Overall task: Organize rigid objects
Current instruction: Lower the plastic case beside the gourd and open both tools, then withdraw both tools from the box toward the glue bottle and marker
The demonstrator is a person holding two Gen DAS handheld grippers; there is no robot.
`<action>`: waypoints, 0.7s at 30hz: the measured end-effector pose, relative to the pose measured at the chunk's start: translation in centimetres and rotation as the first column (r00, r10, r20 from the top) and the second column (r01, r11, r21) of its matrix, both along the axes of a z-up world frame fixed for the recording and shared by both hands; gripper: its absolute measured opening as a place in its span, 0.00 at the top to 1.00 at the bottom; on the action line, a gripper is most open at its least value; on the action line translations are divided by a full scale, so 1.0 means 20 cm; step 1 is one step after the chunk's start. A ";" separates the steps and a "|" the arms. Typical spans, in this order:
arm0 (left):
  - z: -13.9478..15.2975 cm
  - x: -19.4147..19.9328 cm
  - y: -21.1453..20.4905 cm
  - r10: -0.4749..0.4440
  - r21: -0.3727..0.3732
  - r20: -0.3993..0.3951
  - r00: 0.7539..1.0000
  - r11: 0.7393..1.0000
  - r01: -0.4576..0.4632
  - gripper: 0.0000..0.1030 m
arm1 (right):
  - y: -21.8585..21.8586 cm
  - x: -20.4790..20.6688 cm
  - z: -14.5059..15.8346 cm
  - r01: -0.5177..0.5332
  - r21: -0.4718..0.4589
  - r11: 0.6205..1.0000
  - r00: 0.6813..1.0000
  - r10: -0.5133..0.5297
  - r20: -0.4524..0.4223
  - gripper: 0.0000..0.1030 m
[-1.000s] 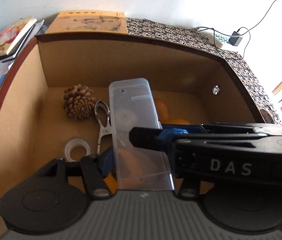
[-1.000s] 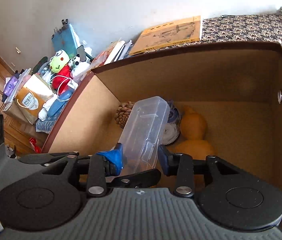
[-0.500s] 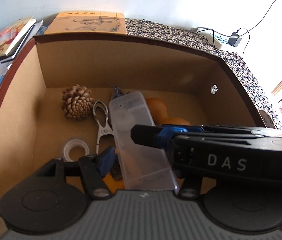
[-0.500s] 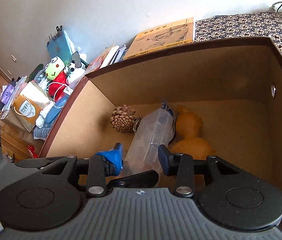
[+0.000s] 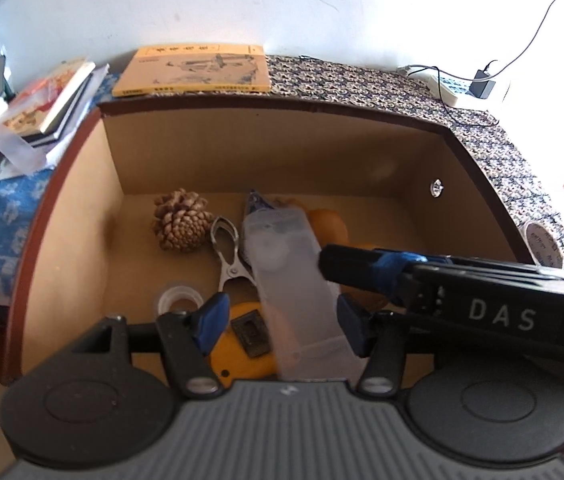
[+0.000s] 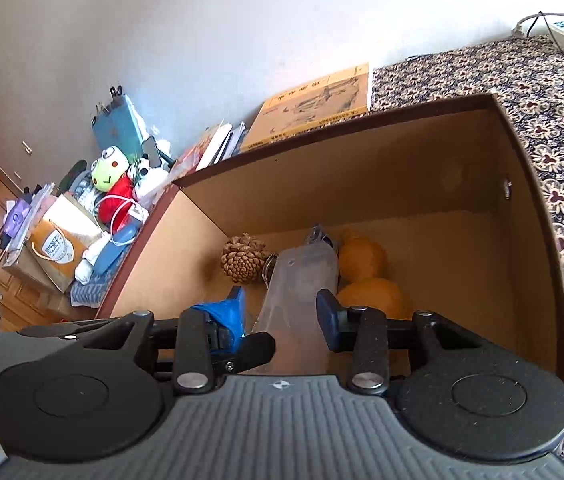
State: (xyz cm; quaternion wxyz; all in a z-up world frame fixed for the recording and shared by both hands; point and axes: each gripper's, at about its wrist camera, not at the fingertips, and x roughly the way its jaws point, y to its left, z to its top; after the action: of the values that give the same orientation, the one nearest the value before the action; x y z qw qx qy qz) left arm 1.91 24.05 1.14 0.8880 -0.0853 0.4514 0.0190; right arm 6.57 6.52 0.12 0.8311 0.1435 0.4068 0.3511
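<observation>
A clear plastic case (image 5: 294,288) lies flat inside the cardboard box (image 5: 265,152), on other items. It also shows in the right wrist view (image 6: 302,300). My left gripper (image 5: 277,320) is open, its fingers spread on either side of the case and above it. My right gripper (image 6: 282,316) is open too, its fingers apart from the case. The right gripper's body crosses the left wrist view (image 5: 462,292). In the box lie a pine cone (image 5: 179,220), metal tongs (image 5: 227,252), a clear tape roll (image 5: 177,300), a yellow tape measure (image 5: 245,340) and orange gourds (image 6: 366,276).
A yellow book (image 5: 193,68) lies behind the box on the patterned cloth (image 5: 362,80). Stacked books (image 5: 49,100) sit at the left. A power strip (image 5: 450,88) and a tape roll (image 5: 542,240) are at the right. Toys and bags (image 6: 109,188) crowd the far left.
The clear case went from tilted up in the grippers down to lying flat in the box. Both grippers let go and pulled back upward.
</observation>
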 end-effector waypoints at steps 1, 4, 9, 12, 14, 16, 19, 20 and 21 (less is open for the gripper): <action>0.01 0.00 -0.01 0.002 0.011 0.002 1.000 1.000 -0.002 0.44 | -0.01 -0.01 0.00 0.005 0.007 1.000 1.000 -0.005 0.004 0.77; 0.03 -0.03 -0.03 0.011 0.029 0.006 1.000 1.000 -0.011 0.43 | -0.04 -0.02 0.02 0.020 0.023 1.000 1.000 -0.020 0.017 0.77; 0.06 -0.06 -0.08 0.018 0.067 0.015 1.000 0.998 -0.019 0.41 | -0.10 -0.06 0.04 0.037 0.044 0.998 0.999 -0.039 0.039 0.77; 0.08 -0.08 -0.12 0.024 0.089 0.021 0.999 0.996 -0.026 0.40 | -0.13 -0.07 0.05 0.039 0.057 0.998 0.998 -0.041 0.043 0.77; 0.09 -0.10 -0.15 0.029 0.104 0.024 0.999 0.994 -0.031 0.40 | -0.15 -0.09 0.06 0.039 0.061 0.997 0.998 -0.041 0.046 0.77; 0.11 -0.11 -0.18 0.030 0.118 0.028 0.999 0.992 -0.034 0.40 | -0.18 -0.11 0.06 0.036 0.067 0.997 0.998 -0.040 0.051 0.77; 0.13 -0.14 -0.23 0.039 0.140 0.038 0.999 0.989 -0.044 0.40 | -0.22 -0.14 0.07 0.026 0.080 0.996 0.997 -0.032 0.064 0.77; 0.13 -0.15 -0.25 0.043 0.144 0.041 0.998 0.988 -0.048 0.39 | -0.24 -0.14 0.08 0.022 0.084 0.996 0.997 -0.027 0.068 0.77; 0.14 -0.16 -0.27 0.047 0.148 0.044 0.998 0.988 -0.053 0.39 | -0.25 -0.15 0.09 0.016 0.087 0.996 0.997 -0.023 0.072 0.77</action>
State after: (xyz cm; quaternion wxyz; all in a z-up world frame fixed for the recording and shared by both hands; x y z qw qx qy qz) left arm -1.32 18.62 4.00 0.9001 -0.0306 0.4283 0.0732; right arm 3.54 1.43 1.82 0.8417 0.1704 0.3591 0.3653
